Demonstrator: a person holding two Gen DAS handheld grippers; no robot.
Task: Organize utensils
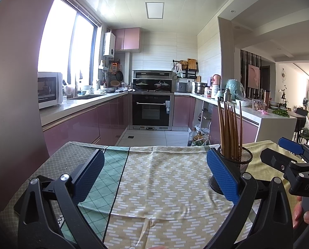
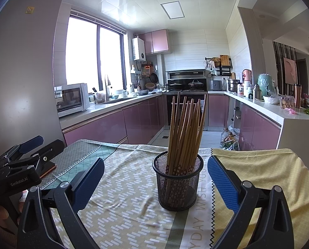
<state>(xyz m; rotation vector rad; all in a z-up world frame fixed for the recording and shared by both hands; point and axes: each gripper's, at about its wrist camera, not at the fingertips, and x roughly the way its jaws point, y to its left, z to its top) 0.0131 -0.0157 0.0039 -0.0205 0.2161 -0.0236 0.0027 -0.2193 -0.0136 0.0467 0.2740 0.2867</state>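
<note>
Standing upright on the cloth-covered table [image 2: 133, 178]: a black mesh holder [image 2: 178, 183] filled with a leaning bundle of wooden chopsticks [image 2: 185, 132]. Hovering just short of it with jaws spread wide and gripping nothing, the right gripper [image 2: 155, 181], the holder sitting between its blue pads. Hanging off to the left over bare cloth, the left gripper [image 1: 155, 175], jaws likewise wide apart and empty, the holder [image 1: 240, 161] showing just behind its right pad.

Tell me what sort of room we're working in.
A home kitchen, most likely: a built-in oven under two lidded pots, a microwave on the counter by the sink, and pink cabinets along the walls.
</note>
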